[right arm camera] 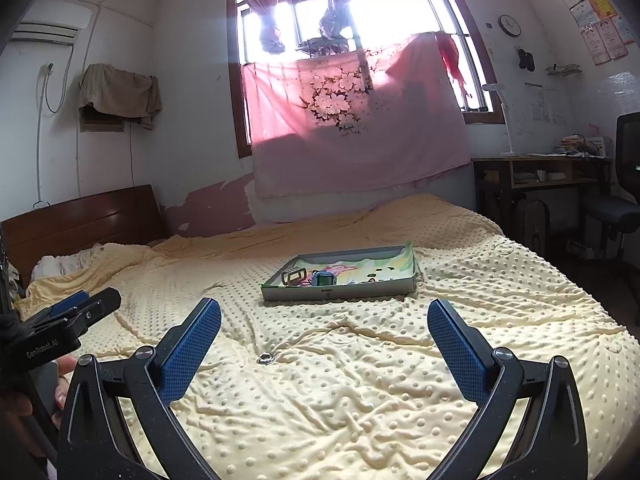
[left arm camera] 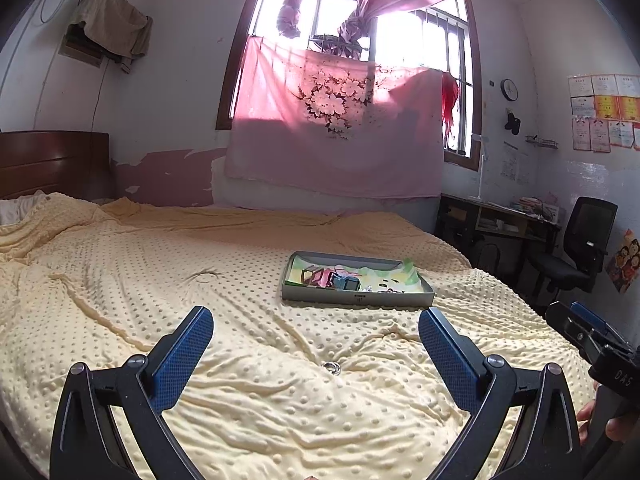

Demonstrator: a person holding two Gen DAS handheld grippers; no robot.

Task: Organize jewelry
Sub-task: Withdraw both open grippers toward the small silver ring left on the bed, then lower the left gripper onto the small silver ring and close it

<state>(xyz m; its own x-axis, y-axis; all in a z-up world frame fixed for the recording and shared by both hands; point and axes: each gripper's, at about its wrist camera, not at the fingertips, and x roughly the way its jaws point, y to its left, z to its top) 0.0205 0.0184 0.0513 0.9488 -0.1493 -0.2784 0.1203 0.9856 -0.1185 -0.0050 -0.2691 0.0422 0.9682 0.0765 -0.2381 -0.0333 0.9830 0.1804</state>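
A small silver ring [left arm camera: 332,367] lies on the yellow dotted blanket, between and just beyond my left gripper's fingers; it also shows in the right wrist view [right arm camera: 265,358]. A grey shallow tray [left arm camera: 360,300] lies farther back on the bed, lined with a printed cloth and holding small watches and trinkets; it also shows in the right wrist view [right arm camera: 340,291]. My left gripper [left arm camera: 316,330] is open and empty above the blanket. My right gripper [right arm camera: 324,320] is open and empty, to the right of the ring.
The bed's wooden headboard [right arm camera: 80,220] is at the left. A desk [right arm camera: 540,172] and a black office chair [left arm camera: 576,256] stand at the right by the wall. A pink cloth hangs under the window [left arm camera: 340,140].
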